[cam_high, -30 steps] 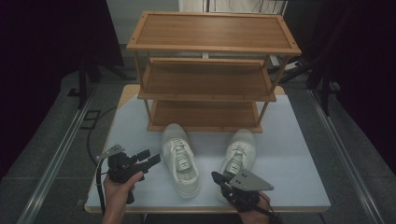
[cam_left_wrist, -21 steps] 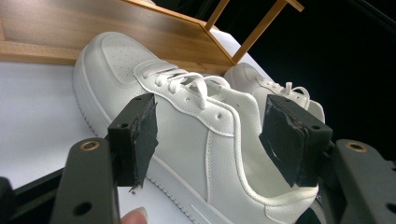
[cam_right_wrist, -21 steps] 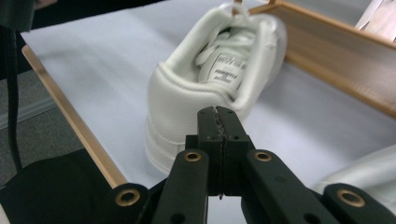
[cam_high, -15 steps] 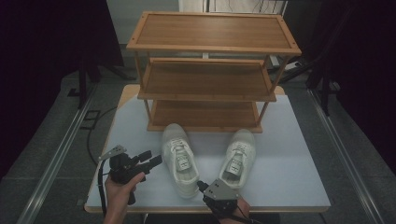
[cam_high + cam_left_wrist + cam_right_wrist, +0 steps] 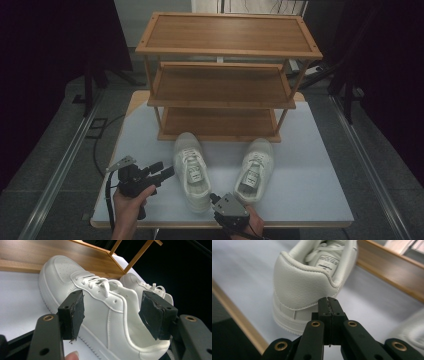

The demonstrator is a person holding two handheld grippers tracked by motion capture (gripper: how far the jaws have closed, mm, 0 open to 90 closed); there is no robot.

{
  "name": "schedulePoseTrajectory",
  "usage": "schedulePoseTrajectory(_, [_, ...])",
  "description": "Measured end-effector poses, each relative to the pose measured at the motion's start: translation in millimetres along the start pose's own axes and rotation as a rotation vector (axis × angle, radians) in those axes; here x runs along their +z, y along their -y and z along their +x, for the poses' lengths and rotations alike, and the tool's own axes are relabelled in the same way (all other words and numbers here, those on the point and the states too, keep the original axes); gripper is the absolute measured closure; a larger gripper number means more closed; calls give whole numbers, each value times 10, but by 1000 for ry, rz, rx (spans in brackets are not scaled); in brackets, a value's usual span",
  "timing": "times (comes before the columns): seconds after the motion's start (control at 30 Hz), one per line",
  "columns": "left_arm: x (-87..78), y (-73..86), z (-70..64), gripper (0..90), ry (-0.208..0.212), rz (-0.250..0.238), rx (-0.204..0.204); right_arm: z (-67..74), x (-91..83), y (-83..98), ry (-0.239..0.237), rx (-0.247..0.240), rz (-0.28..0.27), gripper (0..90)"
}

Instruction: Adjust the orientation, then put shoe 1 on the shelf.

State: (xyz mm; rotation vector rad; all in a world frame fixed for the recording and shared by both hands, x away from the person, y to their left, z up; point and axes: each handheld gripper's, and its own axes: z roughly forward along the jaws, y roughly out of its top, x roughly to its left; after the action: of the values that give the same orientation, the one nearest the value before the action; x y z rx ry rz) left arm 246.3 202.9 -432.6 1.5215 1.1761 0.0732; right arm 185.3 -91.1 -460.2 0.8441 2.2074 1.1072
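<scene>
— Table (image 5: 320, 165): pale top, wooden edge, dark surroundings. Items?

— Two white sneakers, toes toward a three-tier wooden rack (image 5: 225, 80). Left sneaker (image 5: 192, 170) and right sneaker (image 5: 254, 170) lie well apart, in front of the lowest shelf.

— Grippers?

— Left gripper (image 5: 165, 171) sits level beside the left sneaker, jaws wide; its own view frames that shoe's side (image 5: 107, 315) between the pads, untouched. Right gripper (image 5: 216, 198) is at the near edge, jaws pressed together, empty.

— Anything extra close up?

— Right gripper view shows the heel (image 5: 304, 290) and a printed tongue label (image 5: 327, 263), unreadable from above.
</scene>
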Motion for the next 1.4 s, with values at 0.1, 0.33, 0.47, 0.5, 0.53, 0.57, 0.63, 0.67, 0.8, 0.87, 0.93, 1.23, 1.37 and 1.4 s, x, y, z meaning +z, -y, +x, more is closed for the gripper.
schedulePoseTrajectory(0.1, [-31, -13, 18, 357, -7, -7, -4, 91, 15, -23, -25, -23, -8, 900])
schedulePoseTrajectory(0.33, [-116, -40, 74, 359, -22, -22, -17, 368, 168, -153, -151, -17, -40, 900])
schedulePoseTrajectory(0.47, [-155, -46, 98, 361, -31, -26, -30, 491, 268, -254, -206, -27, -36, 900])
schedulePoseTrajectory(0.5, [-161, -49, 100, 361, -33, -26, -28, 518, 293, -280, -218, -30, -35, 900])
schedulePoseTrajectory(0.53, [-166, -51, 101, 361, -34, -27, -29, 567, 345, -323, -239, -30, -35, 900])
schedulePoseTrajectory(0.57, [-171, -53, 105, 361, -31, -27, -28, 567, 345, -323, -239, -30, -35, 900])
schedulePoseTrajectory(0.63, [-177, -55, 111, 361, -34, -26, -32, 610, 395, -358, -255, -31, -39, 900])
schedulePoseTrajectory(0.67, [-179, -57, 115, 361, -38, -24, -33, 630, 414, -371, -261, -35, -42, 900])
schedulePoseTrajectory(0.8, [-178, -55, 125, 363, -40, -19, -32, 620, 400, -366, -275, -25, -53, 900])
schedulePoseTrajectory(0.87, [-170, -52, 128, 363, -37, -14, -28, 550, 307, -357, -274, -7, -77, 897])
schedulePoseTrajectory(0.93, [-162, -49, 119, 365, -49, -9, -25, 425, 175, -355, -282, 29, -104, 882])
schedulePoseTrajectory(1.23, [-150, -28, 56, 362, -15, -23, 22, -349, -475, -311, -196, 121, -224, 524])
schedulePoseTrajectory(1.37, [-170, -30, 33, 357, -26, -33, 37, -489, -585, -223, -173, 145, -239, 483])
schedulePoseTrajectory(1.4, [-165, -31, 40, 357, -30, -32, 34, -526, -606, -188, -167, 150, -231, 477])
